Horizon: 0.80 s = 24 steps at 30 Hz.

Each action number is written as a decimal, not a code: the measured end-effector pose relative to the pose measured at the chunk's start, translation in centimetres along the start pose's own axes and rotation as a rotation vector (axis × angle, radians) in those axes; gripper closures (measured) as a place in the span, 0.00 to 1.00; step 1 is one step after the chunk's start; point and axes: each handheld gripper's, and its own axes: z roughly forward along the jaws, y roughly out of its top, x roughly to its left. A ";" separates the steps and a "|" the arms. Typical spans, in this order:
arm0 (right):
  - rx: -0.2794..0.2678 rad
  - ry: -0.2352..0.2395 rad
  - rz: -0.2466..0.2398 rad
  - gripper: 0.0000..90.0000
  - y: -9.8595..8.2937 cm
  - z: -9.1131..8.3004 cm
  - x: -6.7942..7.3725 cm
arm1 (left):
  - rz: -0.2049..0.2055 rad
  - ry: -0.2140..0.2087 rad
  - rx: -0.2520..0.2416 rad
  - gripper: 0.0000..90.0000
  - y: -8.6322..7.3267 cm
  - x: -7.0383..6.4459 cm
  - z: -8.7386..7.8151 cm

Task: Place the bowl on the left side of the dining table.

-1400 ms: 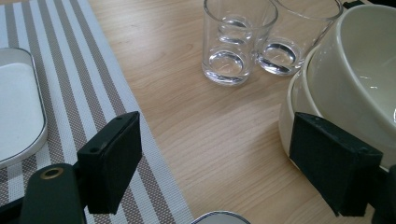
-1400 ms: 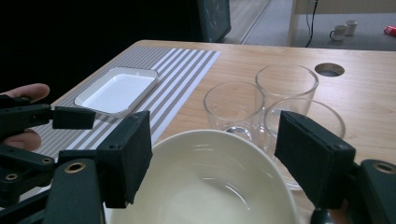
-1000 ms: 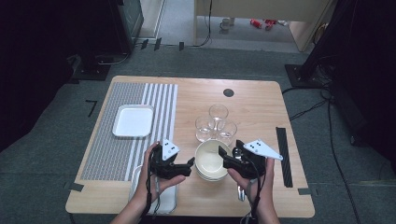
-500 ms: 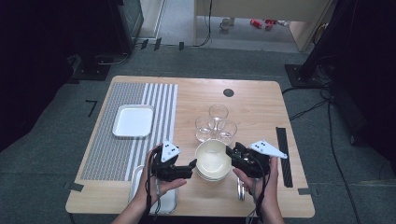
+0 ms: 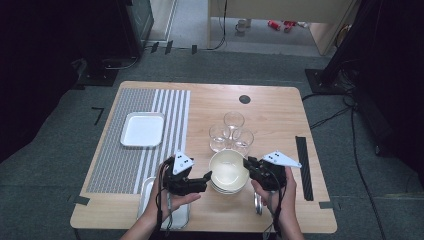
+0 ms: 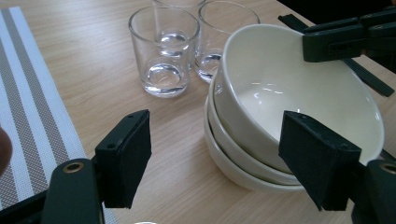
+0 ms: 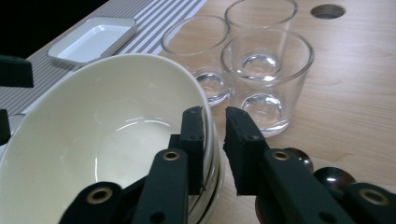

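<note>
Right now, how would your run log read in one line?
right gripper: pinching top bowl rim | left gripper: open beside bowl stack | glasses: behind

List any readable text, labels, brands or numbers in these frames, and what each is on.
None readable.
Stacked bowls, three glasses, white tray, striped mat: plain, no print.
Grey plates on the left gripper and right gripper: dark dots only, no characters.
</note>
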 end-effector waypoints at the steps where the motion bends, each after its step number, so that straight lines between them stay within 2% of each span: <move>1: 0.004 0.006 -0.004 0.88 0.0 0.0 0.0 | 0.003 -0.002 0.000 0.29 0.0 -0.1 0.0; 7: 0.027 0.021 -0.035 0.88 -0.1 0.2 0.0 | 0.006 -0.036 0.004 0.29 0.0 -0.5 0.1; 15: 0.012 0.030 -0.049 0.91 -0.2 0.3 0.0 | -0.001 -0.053 0.008 0.28 -0.1 -0.6 0.4; 18: 0.008 0.033 -0.042 0.92 -0.2 0.4 -0.1 | -0.018 -0.069 0.009 0.29 -0.2 -0.5 0.6; 24: 0.000 0.062 -0.019 0.89 -0.4 0.5 -0.3 | -0.006 -0.073 0.022 0.30 -0.2 -0.8 0.9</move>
